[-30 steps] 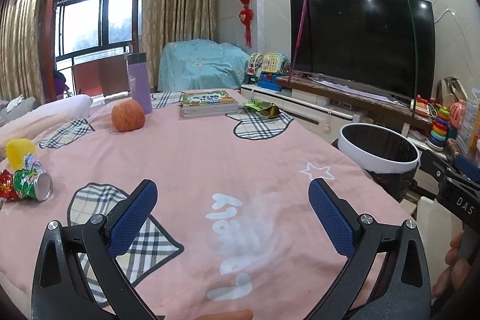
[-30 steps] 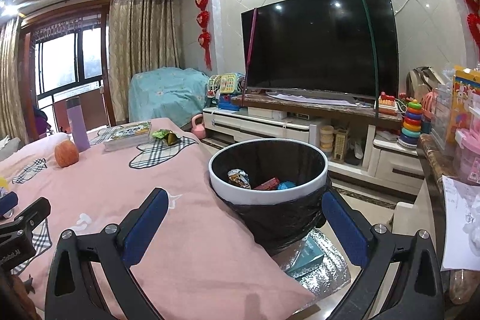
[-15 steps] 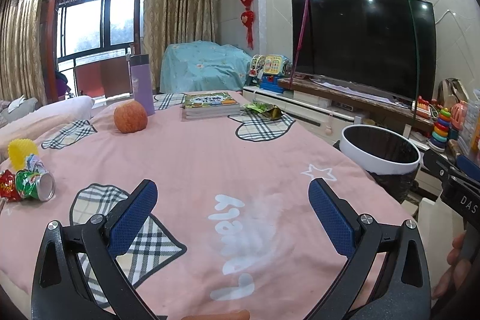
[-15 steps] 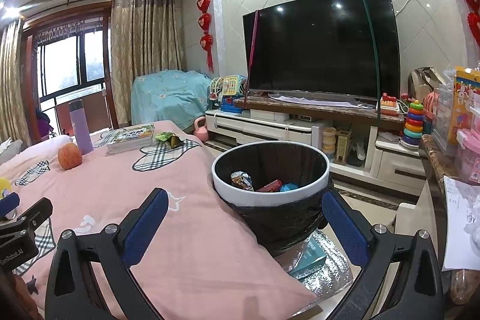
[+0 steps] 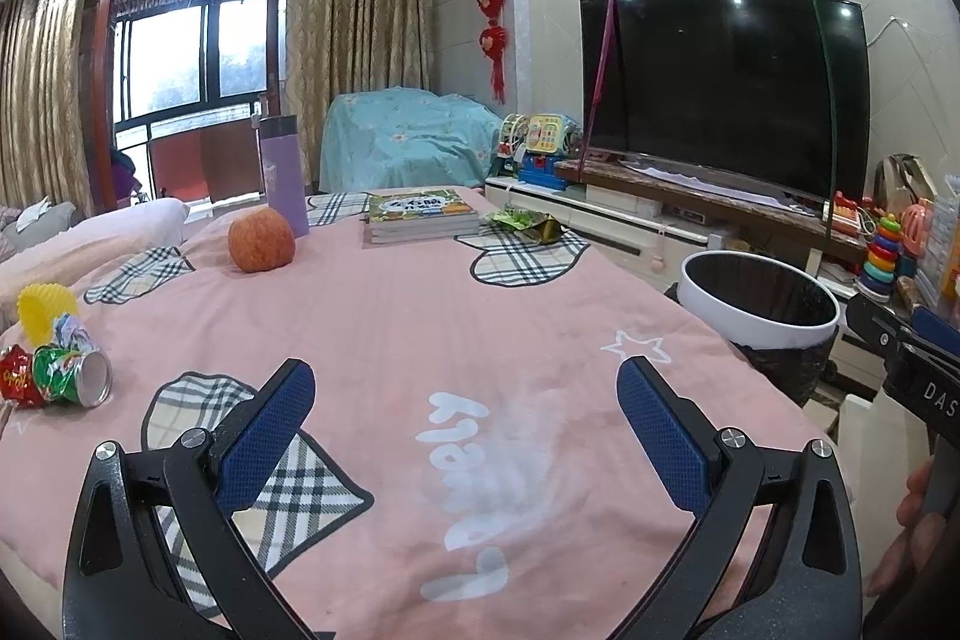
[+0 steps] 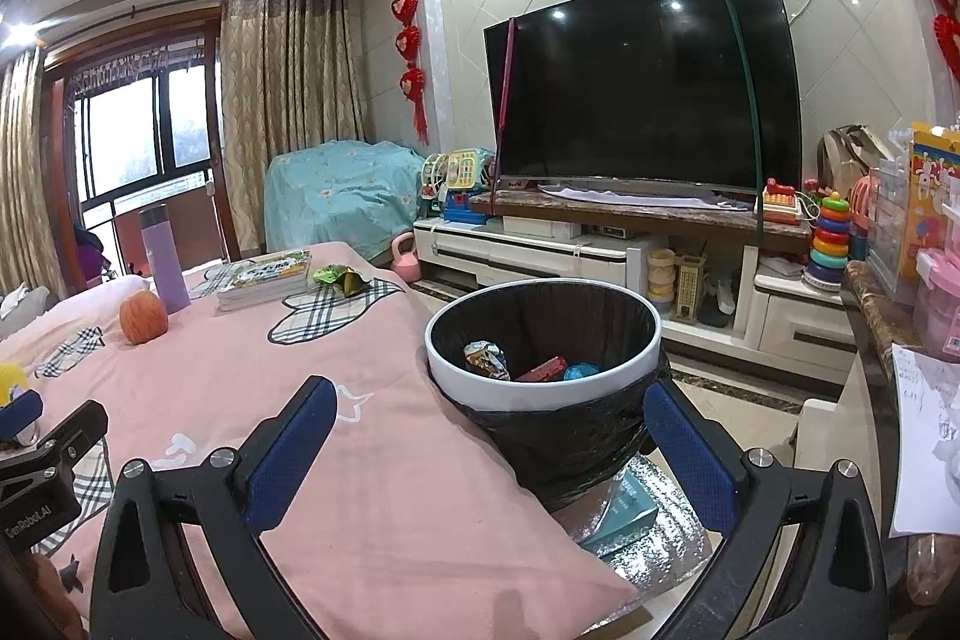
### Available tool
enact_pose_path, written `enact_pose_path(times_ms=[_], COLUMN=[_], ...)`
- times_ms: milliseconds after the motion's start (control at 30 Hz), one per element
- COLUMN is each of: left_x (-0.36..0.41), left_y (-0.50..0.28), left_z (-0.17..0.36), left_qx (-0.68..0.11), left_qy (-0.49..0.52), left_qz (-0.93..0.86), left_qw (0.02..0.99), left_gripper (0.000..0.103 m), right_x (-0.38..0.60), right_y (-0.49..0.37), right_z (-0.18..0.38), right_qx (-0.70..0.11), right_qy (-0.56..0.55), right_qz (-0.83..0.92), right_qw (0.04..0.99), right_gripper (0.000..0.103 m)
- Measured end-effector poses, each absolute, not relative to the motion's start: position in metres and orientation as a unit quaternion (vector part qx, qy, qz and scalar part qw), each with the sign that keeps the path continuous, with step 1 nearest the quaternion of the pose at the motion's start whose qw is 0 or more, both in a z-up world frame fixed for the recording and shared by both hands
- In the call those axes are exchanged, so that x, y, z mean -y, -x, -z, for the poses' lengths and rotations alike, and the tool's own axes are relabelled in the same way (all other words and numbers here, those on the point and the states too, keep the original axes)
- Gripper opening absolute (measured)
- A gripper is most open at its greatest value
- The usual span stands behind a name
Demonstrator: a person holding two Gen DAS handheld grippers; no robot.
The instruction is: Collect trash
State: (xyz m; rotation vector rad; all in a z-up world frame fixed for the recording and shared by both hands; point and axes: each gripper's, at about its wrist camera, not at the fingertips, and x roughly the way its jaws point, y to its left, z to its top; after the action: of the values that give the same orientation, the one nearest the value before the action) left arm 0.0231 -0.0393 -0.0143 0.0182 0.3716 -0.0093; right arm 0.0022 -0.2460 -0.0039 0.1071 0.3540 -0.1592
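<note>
Barely moved: left tool (image 5: 465, 400) jaws apart over pink cloth (image 5: 480, 316); right tool (image 6: 489, 421) (empty) apart before bin (image 6: 543, 382).

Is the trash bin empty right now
No, the trash bin already holds a crumpled wrapper, a red packet and something blue.

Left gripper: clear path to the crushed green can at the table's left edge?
Probably yes. The left gripper is open and empty, and only bare pink tablecloth lies between it and the crushed green can. A red wrapper and yellow cup crowd the can.
</note>
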Motion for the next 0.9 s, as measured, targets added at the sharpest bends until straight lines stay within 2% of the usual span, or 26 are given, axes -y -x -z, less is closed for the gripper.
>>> enact_pose_path(times_ms=[900], left_x=[0.0380], left_y=[-0.0250], left_z=[0.0144], left_qx=[-0.188], left_qy=[-0.008], left_qz=[0.009], left_qw=[0.982], left_gripper=[0.103], right_x=[0.2423], right_y=[-0.0018], right_z=[0.0021], right_qx=[-0.176], right_qy=[-0.054], right_qz=[0.074], right_qw=[0.980], right_gripper=[0.103])
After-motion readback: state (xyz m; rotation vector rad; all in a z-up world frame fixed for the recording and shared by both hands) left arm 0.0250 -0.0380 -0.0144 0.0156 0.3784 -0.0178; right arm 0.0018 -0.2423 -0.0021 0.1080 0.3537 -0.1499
